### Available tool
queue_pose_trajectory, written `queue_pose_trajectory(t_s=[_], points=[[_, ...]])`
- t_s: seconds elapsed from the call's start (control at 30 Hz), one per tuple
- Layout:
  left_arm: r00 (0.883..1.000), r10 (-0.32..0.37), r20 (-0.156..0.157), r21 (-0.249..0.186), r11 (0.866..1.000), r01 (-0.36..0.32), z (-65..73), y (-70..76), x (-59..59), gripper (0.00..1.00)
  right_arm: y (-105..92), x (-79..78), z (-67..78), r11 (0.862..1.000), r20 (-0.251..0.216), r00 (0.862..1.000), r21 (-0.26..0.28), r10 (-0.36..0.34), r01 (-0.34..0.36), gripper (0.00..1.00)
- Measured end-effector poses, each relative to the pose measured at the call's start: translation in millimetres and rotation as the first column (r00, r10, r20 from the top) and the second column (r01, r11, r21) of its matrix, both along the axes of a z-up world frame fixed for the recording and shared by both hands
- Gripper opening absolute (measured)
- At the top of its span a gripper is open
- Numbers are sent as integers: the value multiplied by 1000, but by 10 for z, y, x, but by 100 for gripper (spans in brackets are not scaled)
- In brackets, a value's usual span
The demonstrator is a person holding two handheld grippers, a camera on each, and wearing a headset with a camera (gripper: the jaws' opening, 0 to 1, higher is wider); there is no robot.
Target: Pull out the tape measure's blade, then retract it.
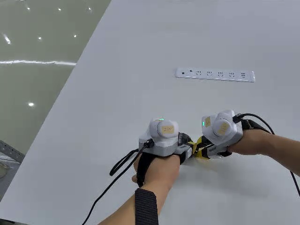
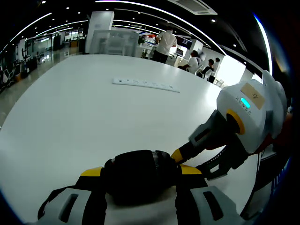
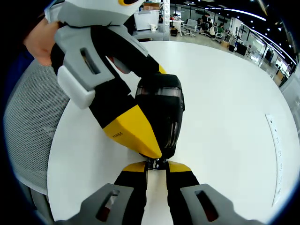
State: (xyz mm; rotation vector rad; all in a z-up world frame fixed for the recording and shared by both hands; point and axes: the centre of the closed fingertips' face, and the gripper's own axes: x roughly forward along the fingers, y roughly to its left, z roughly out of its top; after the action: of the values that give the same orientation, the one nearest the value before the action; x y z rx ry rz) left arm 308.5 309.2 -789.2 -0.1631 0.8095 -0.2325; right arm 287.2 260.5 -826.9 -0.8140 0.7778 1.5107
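A black tape measure (image 2: 138, 180) sits between the jaws of my left gripper (image 2: 140, 170), which is shut on its case. In the right gripper view the case (image 3: 163, 110) stands just ahead of my right gripper (image 3: 157, 167), whose yellow-tipped jaws are closed on the small blade hook (image 3: 156, 162) at the case mouth. No length of blade shows between hook and case. From the head view, the left gripper (image 1: 187, 151) and right gripper (image 1: 200, 149) meet tip to tip over the white table (image 1: 140, 84), the tape measure (image 1: 193, 146) mostly hidden between them.
A white power strip (image 1: 215, 74) lies farther back on the table. The table's left edge (image 1: 61, 98) runs diagonally beside a glossy floor. Black cables (image 1: 119, 164) trail from the grippers toward me. A grey mesh chair (image 3: 28, 140) is beside the table, and several people (image 2: 166, 44) are far behind.
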Motion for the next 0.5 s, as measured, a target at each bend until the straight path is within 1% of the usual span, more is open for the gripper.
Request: queue_pose_trajectory(t_s=[0.2,0.5], points=[[1000,-2,-2,2,1000,2,1,0,-3,56,25,-5,0,1000,1,1000,-2,4,-4,11],[1000,-3,1,11,1000,3,-1,-4,2,56,23,2,-4,1000,-2,1000,3,-13,13,11]])
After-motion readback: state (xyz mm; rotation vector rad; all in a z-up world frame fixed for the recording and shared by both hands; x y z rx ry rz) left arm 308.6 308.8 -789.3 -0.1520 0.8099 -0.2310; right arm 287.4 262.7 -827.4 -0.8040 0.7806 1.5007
